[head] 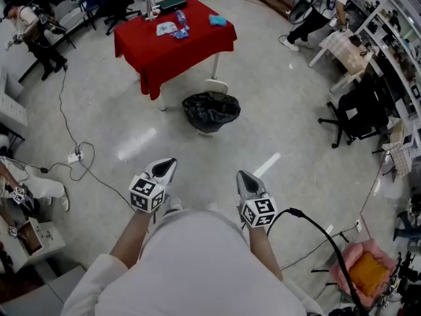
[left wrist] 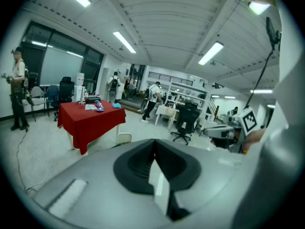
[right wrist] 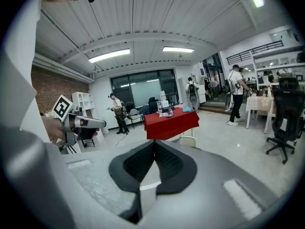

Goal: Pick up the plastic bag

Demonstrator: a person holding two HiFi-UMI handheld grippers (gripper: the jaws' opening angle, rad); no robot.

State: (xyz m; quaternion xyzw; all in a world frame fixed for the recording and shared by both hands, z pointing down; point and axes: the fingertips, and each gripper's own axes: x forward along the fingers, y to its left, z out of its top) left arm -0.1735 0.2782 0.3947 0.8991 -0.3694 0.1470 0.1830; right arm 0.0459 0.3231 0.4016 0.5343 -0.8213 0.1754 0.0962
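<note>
A black plastic bag lines a small bin on the floor, just in front of the red-clothed table. On the table lie a bottle, papers and small blue items. My left gripper and right gripper are held side by side near my body, well short of the bag and pointing toward it. Both are shut with nothing between the jaws. In the left gripper view the left gripper has its dark pads pressed together; the right gripper shows the same in its own view.
A power strip and cables lie on the floor at the left. A black office chair stands at the right, with desks behind it. People stand at the back left and back right. A pink cushion lies at the lower right.
</note>
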